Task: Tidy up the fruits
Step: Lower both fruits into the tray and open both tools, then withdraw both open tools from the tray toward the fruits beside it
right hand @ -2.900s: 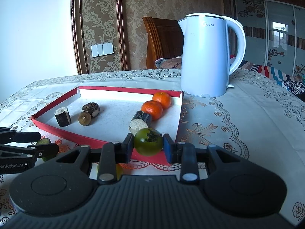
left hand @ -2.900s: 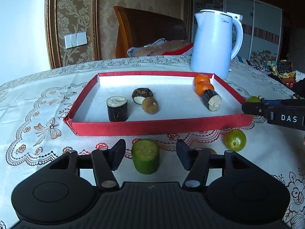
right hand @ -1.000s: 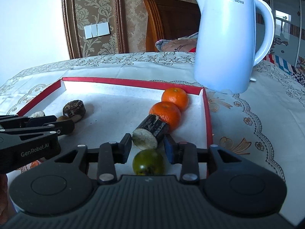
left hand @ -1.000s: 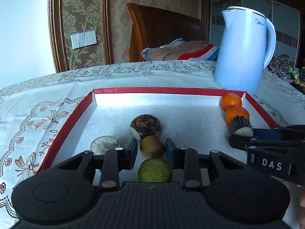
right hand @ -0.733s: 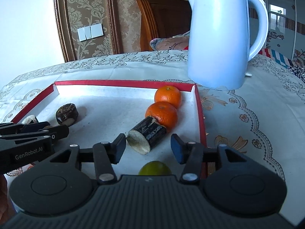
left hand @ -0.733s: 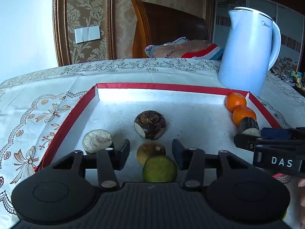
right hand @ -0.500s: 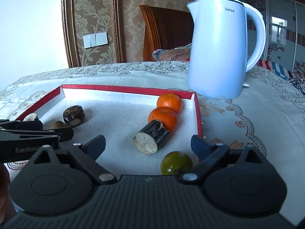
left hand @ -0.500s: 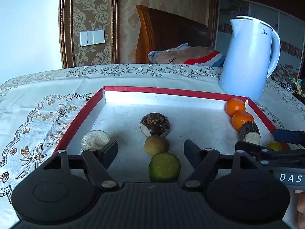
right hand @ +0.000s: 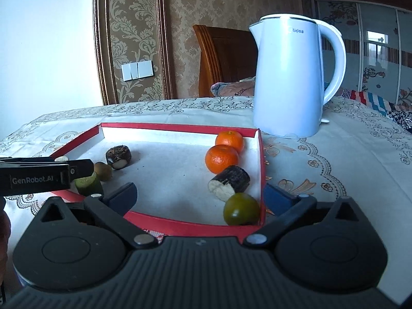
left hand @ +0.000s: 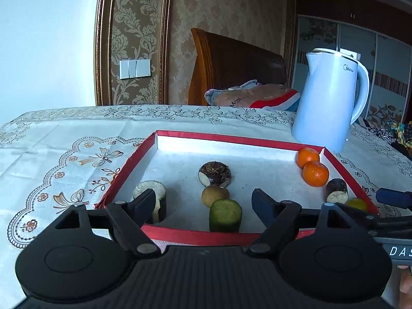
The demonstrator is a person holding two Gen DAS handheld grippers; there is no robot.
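White kettle on the patterned tablecloth; wooden chair behind.

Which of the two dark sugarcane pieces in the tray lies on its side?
The sugarcane piece beside the oranges lies on its side; the other piece, near the tray's left wall, stands upright.

The left gripper is level, its two fingers spread wide with nothing between them. The right gripper is level too, fingers equally wide apart and empty. The two sit side by side, both pointing forward, the left one's fingers crossing the right wrist view.
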